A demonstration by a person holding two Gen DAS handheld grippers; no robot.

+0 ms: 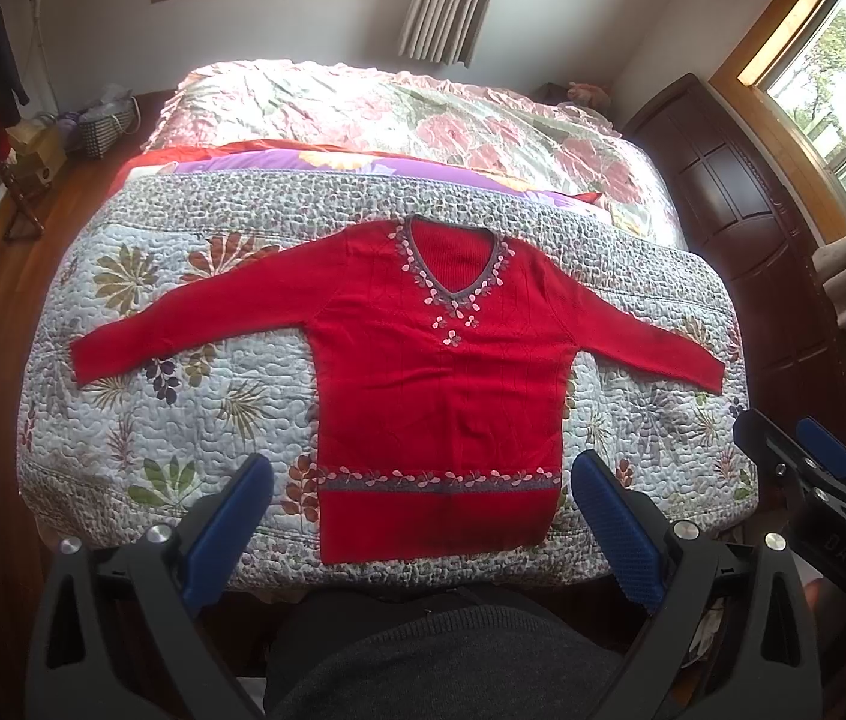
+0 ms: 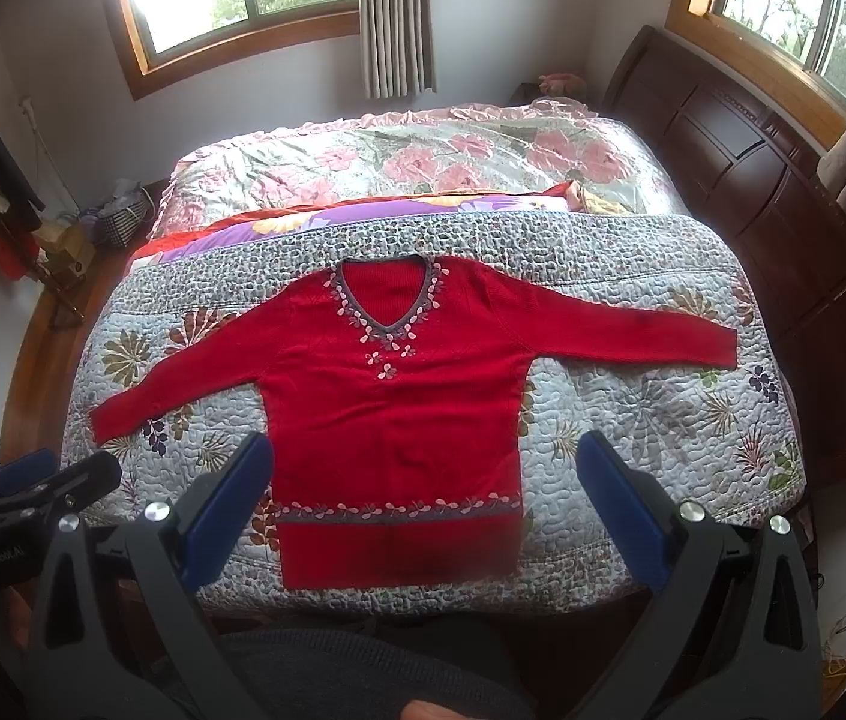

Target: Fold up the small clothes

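Left and right wrist views, both looking down the fingers onto a bed. A red V-neck sweater [image 1: 441, 372] lies flat, front up, on the quilted floral bedspread [image 1: 141, 420] at the near end of the bed, with both sleeves spread out to the sides and the hem toward me. A band of leaf embroidery runs round the neckline and a second band crosses the body just above the hem.

My left gripper [image 1: 423, 516] hangs above the near edge of the bedspread with its blue-padded fingers [image 1: 231, 528] spread wide, one on either side of the hem, holding nothing. My right gripper [image 2: 423, 516] hangs in the same manner, jaws wide apart and clear of the cloth; its blue pads [image 2: 621, 516] frame the lower body of the sweater. Each gripper also appears at the edge of the other's view.

Beyond the bedspread lie a purple flowered cover [image 2: 279, 228] and a pink rose-print quilt [image 2: 411, 162]. A dark wooden headboard [image 2: 753, 180] stands on the right side, beneath a wood-framed window [image 2: 795, 12]. A person's dark grey knit garment [image 1: 453, 660] fills the bottom of the left view.
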